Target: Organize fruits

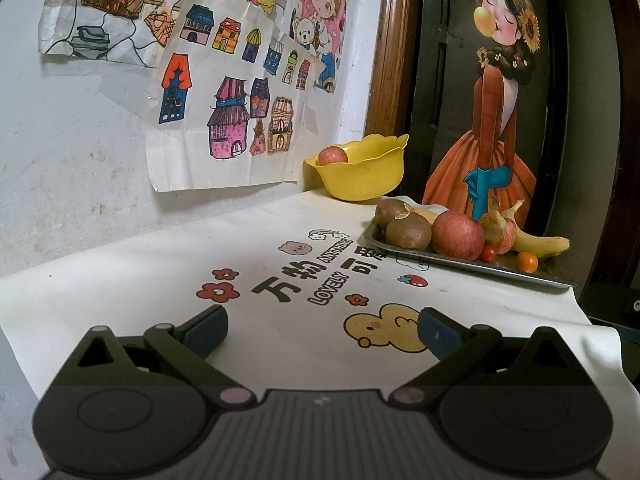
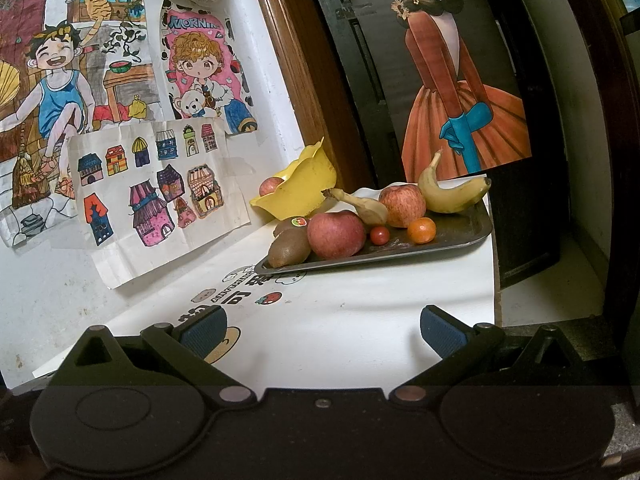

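Observation:
A metal tray point(image 1: 532, 276) point(image 2: 464, 236) at the table's far right holds two kiwis point(image 1: 408, 231) point(image 2: 289, 249), a big red apple point(image 1: 457, 235) point(image 2: 335, 234), a second apple point(image 2: 402, 204), two bananas point(image 1: 540, 242) point(image 2: 452, 190), a cherry tomato point(image 2: 379, 235) and a small orange point(image 1: 526, 262) point(image 2: 421, 230). Behind it a yellow wavy bowl point(image 1: 364, 172) point(image 2: 298, 190) contains one apple point(image 1: 332, 155) point(image 2: 271, 185). My left gripper point(image 1: 322, 330) and right gripper point(image 2: 322, 330) both stand open and empty above the mat, short of the tray.
A white printed mat point(image 1: 160, 280) point(image 2: 360, 312) covers the table. Drawings point(image 1: 224, 92) point(image 2: 160, 184) are taped to the wall at left. A dark door with a poster point(image 1: 492, 120) point(image 2: 460, 92) stands behind the tray. The table's right edge drops off beside the tray.

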